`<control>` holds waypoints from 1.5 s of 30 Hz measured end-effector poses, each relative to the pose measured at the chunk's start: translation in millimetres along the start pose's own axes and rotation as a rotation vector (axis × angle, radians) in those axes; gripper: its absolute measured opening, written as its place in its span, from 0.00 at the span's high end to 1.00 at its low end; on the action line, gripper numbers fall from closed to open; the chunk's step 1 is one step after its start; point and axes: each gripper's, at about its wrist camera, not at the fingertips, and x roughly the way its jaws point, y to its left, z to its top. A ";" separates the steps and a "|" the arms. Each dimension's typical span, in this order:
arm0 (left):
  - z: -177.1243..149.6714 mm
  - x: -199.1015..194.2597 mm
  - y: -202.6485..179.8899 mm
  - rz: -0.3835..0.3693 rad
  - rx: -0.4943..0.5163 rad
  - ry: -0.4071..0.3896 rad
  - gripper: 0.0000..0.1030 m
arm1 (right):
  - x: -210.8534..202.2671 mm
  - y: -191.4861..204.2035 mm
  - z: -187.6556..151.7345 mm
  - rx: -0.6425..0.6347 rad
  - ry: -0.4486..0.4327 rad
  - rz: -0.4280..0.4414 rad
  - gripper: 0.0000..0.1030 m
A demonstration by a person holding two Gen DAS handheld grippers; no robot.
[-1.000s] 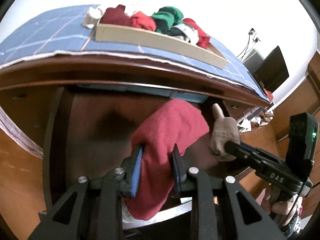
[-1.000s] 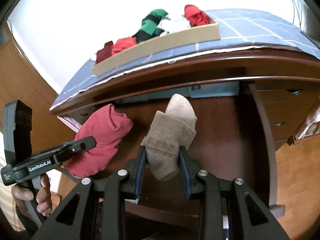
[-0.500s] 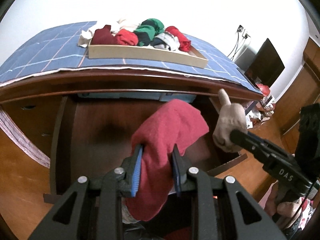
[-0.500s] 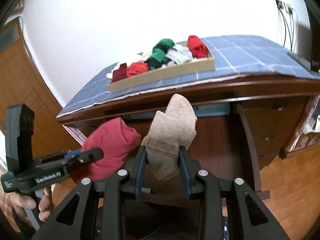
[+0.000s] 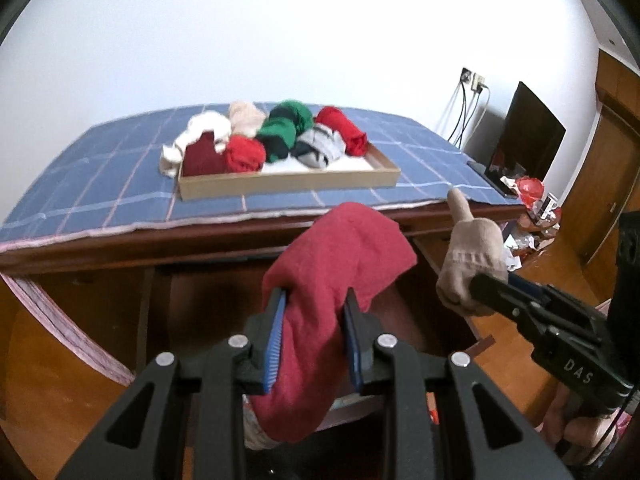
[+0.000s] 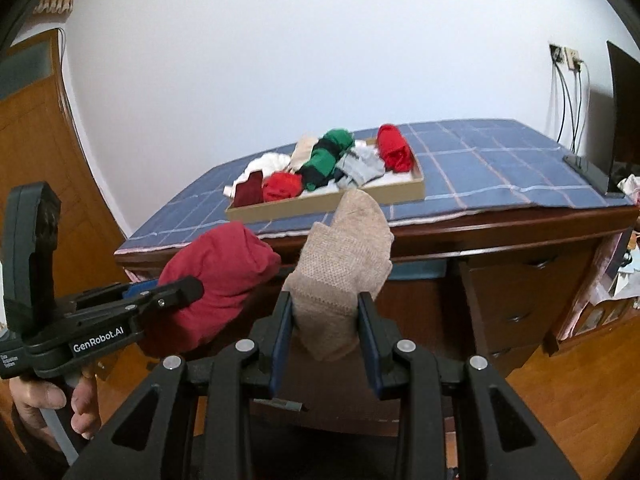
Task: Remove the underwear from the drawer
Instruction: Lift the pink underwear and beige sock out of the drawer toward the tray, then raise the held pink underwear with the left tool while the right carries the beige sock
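Left tool (image 5: 312,336) pinches a red garment (image 5: 336,272), right tool (image 6: 326,336) a beige one (image 6: 344,256); both are out of the drawer (image 5: 160,312), near the surface's tray (image 5: 288,184). Setting down remains.

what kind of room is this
Probably a bedroom or living room at home: a wooden desk with drawers under a blue checked cloth, a tray of rolled clothes, and a dark screen.
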 end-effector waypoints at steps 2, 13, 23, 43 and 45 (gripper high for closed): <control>5.6 -3.3 -5.6 0.012 0.021 -0.024 0.76 | -4.4 -0.8 4.6 -0.003 -0.019 -0.005 0.67; 28.2 -6.0 -25.1 -0.004 0.057 -0.073 0.76 | -25.2 -1.5 29.7 -0.022 -0.117 -0.019 0.67; 50.1 -10.6 -35.8 -0.015 0.059 -0.139 0.87 | -21.4 1.0 43.7 -0.034 -0.150 -0.036 0.67; -35.0 198.7 -16.7 -0.079 0.140 0.624 0.33 | 38.8 -59.6 11.3 0.140 0.052 -0.035 0.67; -43.7 207.3 -25.3 -0.085 0.183 0.671 0.33 | 41.4 -65.0 11.3 0.153 0.056 -0.037 0.67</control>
